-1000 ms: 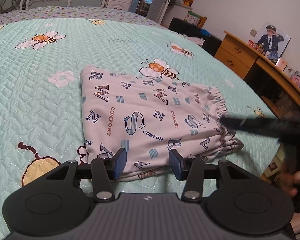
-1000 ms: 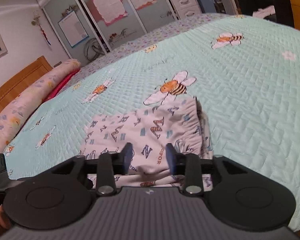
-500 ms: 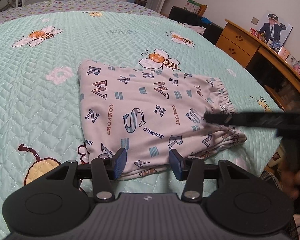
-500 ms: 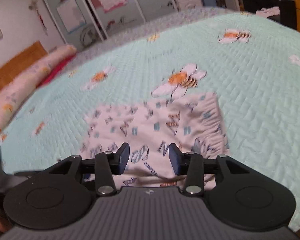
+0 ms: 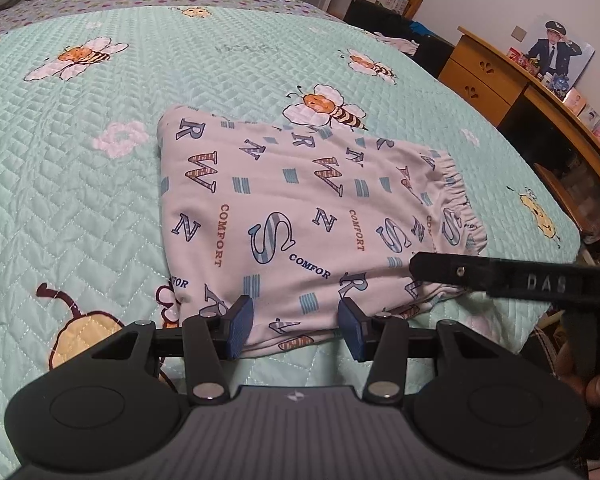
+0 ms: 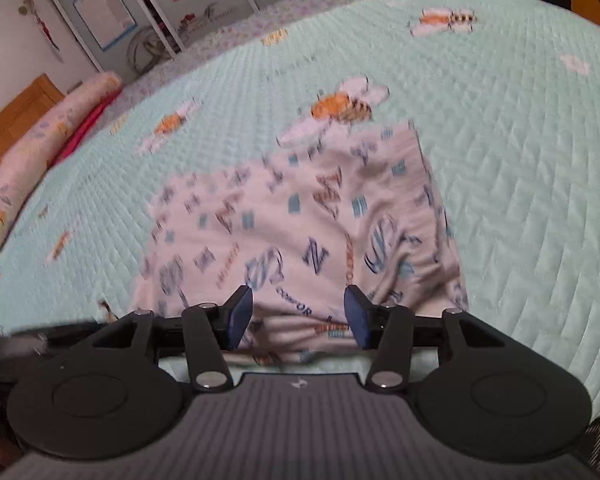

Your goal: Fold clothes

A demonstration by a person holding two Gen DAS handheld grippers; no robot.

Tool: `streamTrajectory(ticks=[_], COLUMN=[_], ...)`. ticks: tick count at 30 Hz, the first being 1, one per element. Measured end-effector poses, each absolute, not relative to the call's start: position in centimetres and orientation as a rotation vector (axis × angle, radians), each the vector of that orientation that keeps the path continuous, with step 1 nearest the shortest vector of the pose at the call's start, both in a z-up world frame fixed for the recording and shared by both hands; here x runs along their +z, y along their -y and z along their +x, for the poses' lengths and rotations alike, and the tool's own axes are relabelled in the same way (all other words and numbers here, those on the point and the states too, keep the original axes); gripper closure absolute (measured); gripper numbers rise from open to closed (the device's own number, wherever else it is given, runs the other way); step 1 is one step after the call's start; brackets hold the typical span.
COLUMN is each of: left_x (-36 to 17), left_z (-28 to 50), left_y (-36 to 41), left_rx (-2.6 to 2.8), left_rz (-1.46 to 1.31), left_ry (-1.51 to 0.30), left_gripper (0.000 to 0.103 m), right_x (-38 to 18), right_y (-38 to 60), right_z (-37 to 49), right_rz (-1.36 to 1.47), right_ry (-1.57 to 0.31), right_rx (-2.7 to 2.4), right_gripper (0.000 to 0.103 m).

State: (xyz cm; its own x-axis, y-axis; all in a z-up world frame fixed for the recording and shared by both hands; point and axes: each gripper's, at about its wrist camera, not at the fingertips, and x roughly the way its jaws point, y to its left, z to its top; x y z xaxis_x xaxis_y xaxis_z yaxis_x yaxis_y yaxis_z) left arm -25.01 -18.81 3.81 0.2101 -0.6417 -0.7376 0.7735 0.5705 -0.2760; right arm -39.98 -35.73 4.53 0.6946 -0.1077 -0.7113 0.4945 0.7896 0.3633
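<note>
Folded letter-print shorts (image 5: 300,216) are laid flat on a bee-patterned quilt (image 5: 60,184), framed by the left gripper (image 5: 296,328) and, in a blurred view, the right gripper (image 6: 298,312), both apparently spread and empty.

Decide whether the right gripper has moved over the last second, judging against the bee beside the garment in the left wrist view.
Yes. The right gripper has come in from the right, further across the garment, while the bee barely shifted.

Left wrist view faces across the bed (image 5: 80,184) from its near edge; right wrist view, alongside, faces headward; both share the folded garment (image 5: 300,216), close below
</note>
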Motion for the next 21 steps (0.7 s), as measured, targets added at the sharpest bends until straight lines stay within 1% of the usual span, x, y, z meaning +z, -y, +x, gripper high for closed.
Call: streamTrajectory(ticks=[1, 2, 4, 11, 16, 21], left_x=[3.8, 3.8, 3.7, 4.0, 4.0, 4.7], left_z=[-25.1, -25.3, -25.4, -26.1, -26.2, -25.9], left_y=[18.9, 18.9, 19.1, 20.1, 20.5, 19.6], left_rx=[-0.985, -0.977, -0.961, -0.909, -0.890, -0.885], left_rz=[0.170, 0.174, 0.181, 0.229, 0.237, 0.156], left_ry=[-0.930, -0.927, -0.923, -0.921, -0.929, -0.969], left_gripper=[0.053, 0.053, 0.053, 0.049, 0.047, 0.044], right_x=[4.4, 4.4, 4.4, 4.4, 4.4, 4.9], right_y=[35.4, 35.2, 35.1, 35.5, 35.9, 36.8], right_z=[-40.0, -40.0, -39.8, -39.5, -40.0, -40.7], right_rz=[0.560, 0.550, 0.545, 0.552, 0.583, 0.640], right_ry=[-0.731, -0.730, -0.731, -0.743, -0.737, -0.739], right_rx=[-0.356, -0.352, -0.341, -0.316, -0.285, -0.241], right_gripper=[0.049, 0.043, 0.039, 0.034, 0.034, 0.034])
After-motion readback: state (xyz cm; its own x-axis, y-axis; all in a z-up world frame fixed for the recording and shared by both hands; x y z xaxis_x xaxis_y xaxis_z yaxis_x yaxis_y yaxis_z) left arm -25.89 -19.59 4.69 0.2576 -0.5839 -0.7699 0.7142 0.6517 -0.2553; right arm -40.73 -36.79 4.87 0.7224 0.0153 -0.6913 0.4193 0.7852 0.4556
